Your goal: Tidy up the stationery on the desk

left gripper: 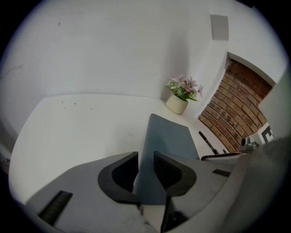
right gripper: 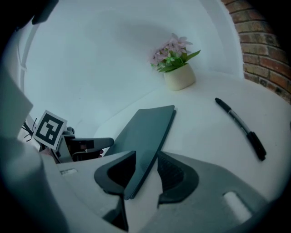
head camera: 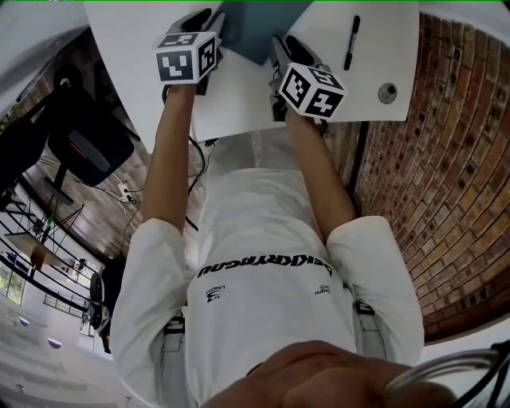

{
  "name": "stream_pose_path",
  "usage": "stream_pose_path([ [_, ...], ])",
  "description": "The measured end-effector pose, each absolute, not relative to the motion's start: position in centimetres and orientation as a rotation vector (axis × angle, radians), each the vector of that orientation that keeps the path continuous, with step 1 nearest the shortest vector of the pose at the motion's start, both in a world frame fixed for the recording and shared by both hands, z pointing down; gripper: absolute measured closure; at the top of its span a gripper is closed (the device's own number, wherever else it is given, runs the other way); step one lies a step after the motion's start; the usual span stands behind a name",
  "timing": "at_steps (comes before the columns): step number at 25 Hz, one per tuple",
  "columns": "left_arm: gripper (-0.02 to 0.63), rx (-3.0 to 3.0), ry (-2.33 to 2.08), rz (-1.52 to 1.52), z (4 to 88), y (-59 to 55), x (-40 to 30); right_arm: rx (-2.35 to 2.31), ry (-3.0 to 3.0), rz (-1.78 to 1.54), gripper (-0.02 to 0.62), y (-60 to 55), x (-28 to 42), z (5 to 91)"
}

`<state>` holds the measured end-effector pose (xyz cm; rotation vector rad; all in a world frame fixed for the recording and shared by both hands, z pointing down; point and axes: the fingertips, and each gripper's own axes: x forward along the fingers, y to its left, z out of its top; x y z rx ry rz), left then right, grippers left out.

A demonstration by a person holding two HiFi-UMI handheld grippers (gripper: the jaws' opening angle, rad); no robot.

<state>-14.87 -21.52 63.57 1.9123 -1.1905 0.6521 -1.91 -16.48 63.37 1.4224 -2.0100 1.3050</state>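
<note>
Slate-blue thin book [head camera: 259, 32] with rounded corners lies flat on the white desk [head camera: 374, 48], its near end reaching in between the jaws of both hand-held grippers. The left gripper [head camera: 213, 22] takes the book's left side and the right gripper [head camera: 280, 48] its right side.

In the left gripper view the book [left gripper: 170, 136] runs up through the gap of that gripper [left gripper: 145, 170], whose black ribbed jaws stand wide on either side of it. In the right gripper view the book [right gripper: 145, 132] sits slantwise in the open gap of the right gripper [right gripper: 146, 175], with clear space beside it, so neither pair is clamped on the cover.

Each gripper carries a cube of black-and-white square markers. The person's white T-shirt [head camera: 263, 231] bears a line of black capital lettering across the chest, seen upside down and not reliably legible, with a smaller logo below it.

A black marker pen [head camera: 351, 44] lies on the desk to the right of the book, well apart from it, and a small round grey object [head camera: 387, 92] rests near the desk's right edge. A cream pot of pink flowers and green leaves [left gripper: 182, 93] stands at the far corner against the white wall. A red brick wall [head camera: 454, 159] flanks the desk on the right.
</note>
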Motion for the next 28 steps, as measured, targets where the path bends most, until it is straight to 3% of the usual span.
stream_pose_path([
  [28,0.503,1.839,-1.106,0.687,64.2,-17.0,-14.2,1.276,-1.990,1.139,0.491,-15.9,-2.0,64.3],
])
